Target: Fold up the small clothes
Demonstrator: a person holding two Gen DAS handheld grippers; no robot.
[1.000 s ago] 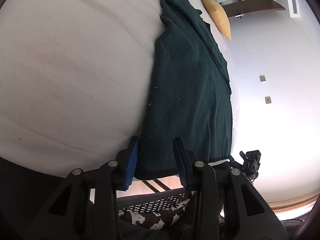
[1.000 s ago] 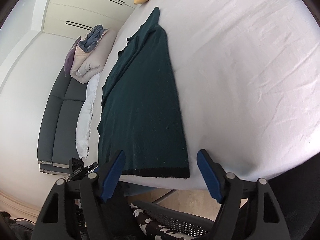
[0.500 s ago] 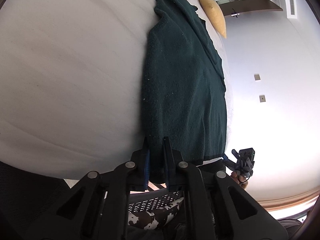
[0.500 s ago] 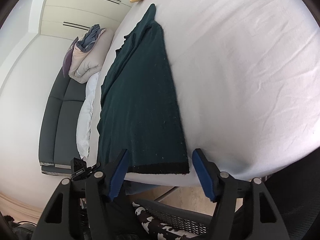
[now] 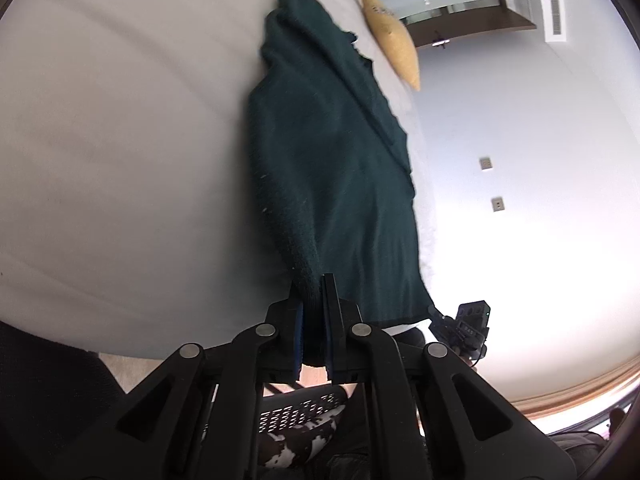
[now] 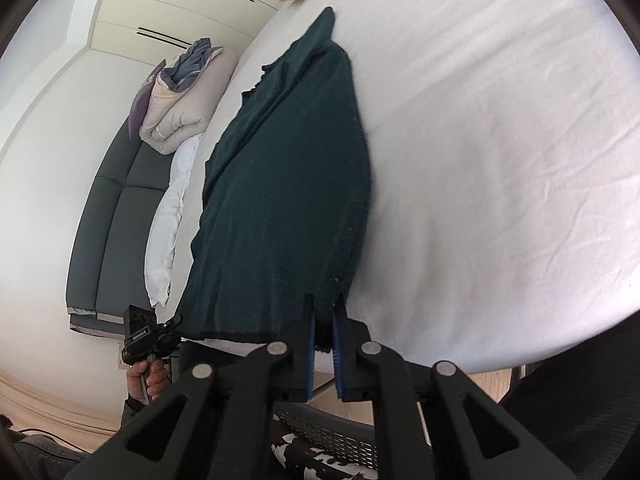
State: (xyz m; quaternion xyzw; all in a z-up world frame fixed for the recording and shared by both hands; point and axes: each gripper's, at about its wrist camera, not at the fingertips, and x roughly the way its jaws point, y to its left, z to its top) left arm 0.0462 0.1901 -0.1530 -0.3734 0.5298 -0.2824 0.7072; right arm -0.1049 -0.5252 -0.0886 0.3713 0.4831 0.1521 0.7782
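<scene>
A dark green knitted garment (image 5: 336, 184) lies lengthwise on the white bed (image 5: 120, 140), its hem at the near edge. My left gripper (image 5: 314, 300) is shut on one near hem corner, which is lifted off the sheet. In the right wrist view the same garment (image 6: 288, 184) shows, and my right gripper (image 6: 324, 320) is shut on the other near hem corner. Each gripper also shows small in the other's view, the right one in the left wrist view (image 5: 464, 328) and the left one in the right wrist view (image 6: 148, 336).
A yellow pillow (image 5: 394, 44) lies at the far end of the bed. A folded duvet (image 6: 184, 96) sits on a grey sofa (image 6: 104, 224) beside the bed. A mesh chair (image 5: 304, 412) stands under the grippers at the bed's near edge.
Both grippers closed on the hem corners, the left first and then the right. The near end of the garment has lifted and bunched slightly.
</scene>
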